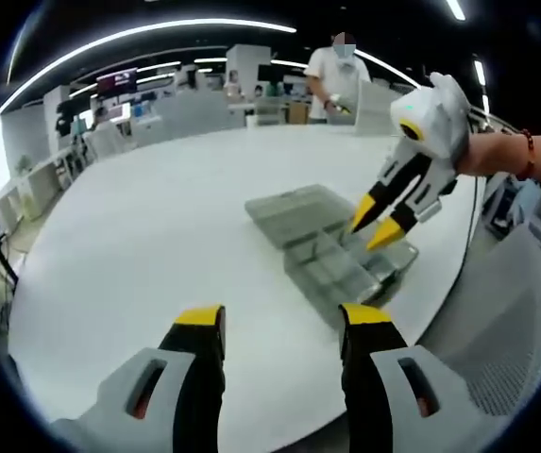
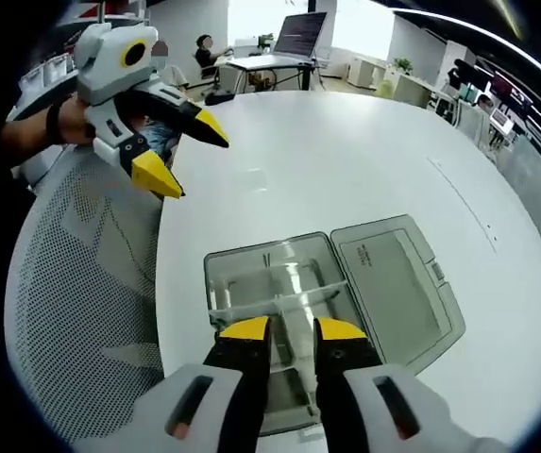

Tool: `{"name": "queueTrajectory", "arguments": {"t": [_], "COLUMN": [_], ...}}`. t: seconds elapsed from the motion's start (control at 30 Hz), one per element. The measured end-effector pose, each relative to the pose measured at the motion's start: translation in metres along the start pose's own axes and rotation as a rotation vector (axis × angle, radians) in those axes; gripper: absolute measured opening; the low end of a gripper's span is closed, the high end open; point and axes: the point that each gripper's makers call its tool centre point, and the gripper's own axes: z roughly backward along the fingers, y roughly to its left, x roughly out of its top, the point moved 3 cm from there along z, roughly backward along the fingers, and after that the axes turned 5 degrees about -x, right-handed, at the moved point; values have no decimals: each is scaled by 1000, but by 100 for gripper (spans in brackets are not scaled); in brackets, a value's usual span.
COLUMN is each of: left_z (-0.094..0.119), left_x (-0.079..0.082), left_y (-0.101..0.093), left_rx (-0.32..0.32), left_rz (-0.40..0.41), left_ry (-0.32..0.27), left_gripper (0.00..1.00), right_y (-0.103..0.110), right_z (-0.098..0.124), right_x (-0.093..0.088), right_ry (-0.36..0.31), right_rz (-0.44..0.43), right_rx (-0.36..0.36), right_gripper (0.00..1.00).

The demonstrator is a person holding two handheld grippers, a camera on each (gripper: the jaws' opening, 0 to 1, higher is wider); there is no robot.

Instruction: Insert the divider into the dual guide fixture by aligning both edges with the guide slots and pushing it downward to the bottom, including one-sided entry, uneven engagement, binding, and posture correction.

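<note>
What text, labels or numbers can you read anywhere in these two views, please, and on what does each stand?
None can be read.
Open lid of the clear box: raised lines of print, too small to read.
Wall screen: blurred, nothing legible.

This is an open-plan office, or a lab inside an office building. Long strip lights (image 1: 147, 38) run across a dark ceiling. Behind the large round white table (image 1: 157, 217) stand rows of white desks (image 1: 194, 109) with monitors (image 1: 119, 80) and low partitions. A person in a white shirt (image 1: 338, 80) stands just beyond the far edge of the table. In the right gripper view, another person (image 2: 209, 47) sits at a desk with a big screen (image 2: 300, 33) near bright windows (image 2: 251, 14), and more desks fill the right side of the room (image 2: 478, 94). A grey mesh office chair (image 2: 81, 302) stands at the near edge of the table.
</note>
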Motion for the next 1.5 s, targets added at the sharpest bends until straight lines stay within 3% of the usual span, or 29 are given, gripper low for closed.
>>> {"name": "queueTrajectory", "arguments": {"t": [0.27,1.0,1.23,1.5], "left_z": [8,-6,-17,-24], "left_x": [-8,-35,-48,-55], "left_y": [23,56,67,70], "left_rx": [85,137,178,171], "left_rz": [21,103,79,88], "left_ry": [28,173,232,269], "left_gripper": [49,48,48,48], "right_y": [8,14,12,9], "right_z": [15,42,50,53], "right_x": [8,7,7,8], "right_ry": [-70,-163,-170,-175], "right_rz": [-73,-144,-137,-133], "right_rx": [-64,-128,-144,-154], "right_gripper": [12,17,17,17]}}
